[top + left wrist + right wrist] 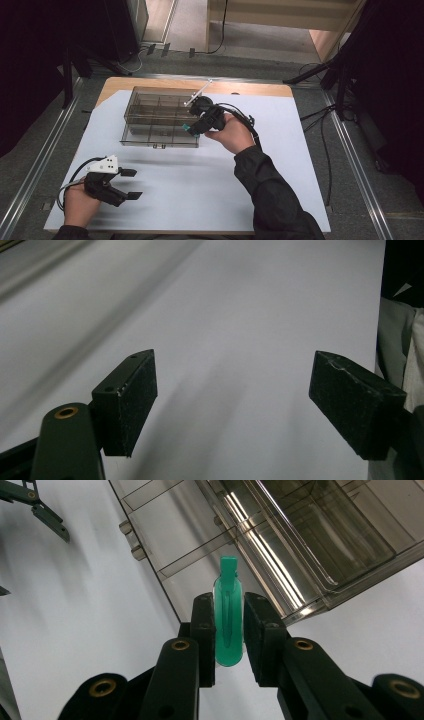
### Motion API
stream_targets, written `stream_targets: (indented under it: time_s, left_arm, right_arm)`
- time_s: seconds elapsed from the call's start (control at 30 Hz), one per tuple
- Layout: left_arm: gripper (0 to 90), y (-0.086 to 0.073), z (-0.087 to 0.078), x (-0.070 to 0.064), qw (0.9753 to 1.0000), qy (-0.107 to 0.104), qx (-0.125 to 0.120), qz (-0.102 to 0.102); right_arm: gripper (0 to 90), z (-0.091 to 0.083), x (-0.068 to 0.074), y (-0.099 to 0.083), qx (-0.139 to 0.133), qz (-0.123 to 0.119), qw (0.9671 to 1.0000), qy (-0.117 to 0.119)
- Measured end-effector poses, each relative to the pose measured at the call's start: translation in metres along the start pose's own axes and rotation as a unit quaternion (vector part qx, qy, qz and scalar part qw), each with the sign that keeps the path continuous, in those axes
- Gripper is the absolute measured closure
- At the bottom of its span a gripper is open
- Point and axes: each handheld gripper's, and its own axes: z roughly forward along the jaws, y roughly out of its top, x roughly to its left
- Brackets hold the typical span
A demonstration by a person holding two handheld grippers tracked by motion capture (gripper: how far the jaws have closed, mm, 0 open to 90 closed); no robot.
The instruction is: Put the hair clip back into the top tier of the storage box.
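A clear smoky plastic organizer box [160,117] with several compartments lies on the white sheet. My right gripper [192,129] hovers at the box's front right corner, shut on a small green plastic clip [229,615] whose tip points toward the box [280,535]. The clip [186,129] shows as a teal speck at the jaw tips. My left gripper [131,184] rests low at the front left of the sheet, jaws wide open with nothing between them. Its black pads [131,400] frame bare white sheet.
The white sheet [210,175] covers most of a wooden table [150,82]. A thin white rod [199,93] lies across the box's far right corner. Metal rails, cables and dark stands border the table. The other gripper's jaw tip [47,520] appears far left.
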Motion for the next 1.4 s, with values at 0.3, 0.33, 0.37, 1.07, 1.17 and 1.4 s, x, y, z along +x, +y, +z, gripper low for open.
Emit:
stream_targets:
  time_s: [0.3, 0.33, 0.37, 1.07, 1.17, 1.4]
  left_arm:
    - [20.4, -0.001, 0.0, 0.0, 1.0, 0.002, 0.002, 0.001]
    - [20.4, -0.001, 0.0, 0.0, 1.0, 0.001, 0.002, 0.0]
    - [20.4, -0.001, -0.001, -0.001, 1.0, 0.002, 0.002, 0.0]
    - [20.4, -0.002, -0.001, 0.0, 1.0, 0.0, 0.003, -0.003]
    - [20.4, -0.002, -0.001, 0.0, 1.0, 0.0, 0.003, -0.004]
    - [20.4, -0.003, -0.002, 0.001, 1.0, 0.001, 0.002, -0.003]
  right_arm:
    - [77.7, 0.007, 0.001, 0.002, 0.002, -0.003, 1.0, 0.001]
    - [77.6, 0.008, 0.001, 0.003, 0.005, -0.004, 1.0, 0.001]
    - [77.7, 0.01, 0.001, 0.003, 0.005, -0.006, 1.0, 0.001]
    - [77.6, 0.031, 0.004, 0.006, 0.018, -0.008, 0.9998, 0.003]
    - [77.6, 0.034, 0.002, 0.006, 0.019, -0.009, 0.9998, 0.002]
    - [77.6, 0.041, 0.001, 0.006, 0.018, -0.001, 0.9998, 0.001]
